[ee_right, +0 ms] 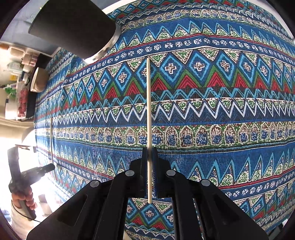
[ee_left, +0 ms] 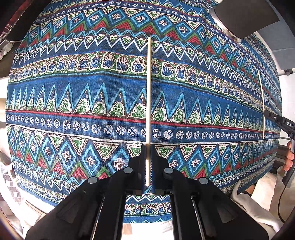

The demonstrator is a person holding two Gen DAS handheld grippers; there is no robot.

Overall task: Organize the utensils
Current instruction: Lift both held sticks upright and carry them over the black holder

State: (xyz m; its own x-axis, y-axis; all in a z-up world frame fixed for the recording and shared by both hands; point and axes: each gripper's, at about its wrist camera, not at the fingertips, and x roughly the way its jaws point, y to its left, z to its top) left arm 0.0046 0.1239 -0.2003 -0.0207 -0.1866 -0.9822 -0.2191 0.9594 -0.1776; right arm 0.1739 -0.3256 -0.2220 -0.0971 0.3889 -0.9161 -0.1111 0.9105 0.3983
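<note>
Showing two wrist views over a tabletop draped in a blue woven cloth (ee_left: 73,88) printed with bands of zigzags, diamonds and red and green triangles. Left wrist view: the left tongs (ee_left: 148,158), black with flat pads, are pressed together on a thin pale wooden chopstick (ee_left: 149,92); its lower end sits between the pads and its shaft runs straight away from the camera over the cloth. At the upper right stands a dark cylindrical container with a shiny metal base rim (ee_left: 245,16), resting on the cloth. At the right edge the right tongs (ee_left: 267,113) appear side-on, closed on a second thin pale wooden chopstick (ee_left: 261,99), with the fingers of the person's right hand (ee_left: 289,157) on the handle below. Right wrist view: the right tongs (ee_right: 149,157) pinch the second chopstick (ee_right: 149,114) partway along its length, so that a short end projects back toward the camera and the longer part extends forward over the cloth (ee_right: 221,120). The dark container (ee_right: 73,25) stands at the upper left, with a pale bowl-like vessel (ee_right: 39,80) beyond it near the cloth's edge. At the lower left the left tongs (ee_right: 52,167), held in the person's left hand (ee_right: 24,200), grip the first chopstick (ee_right: 51,140), partly washed out by glare.
</note>
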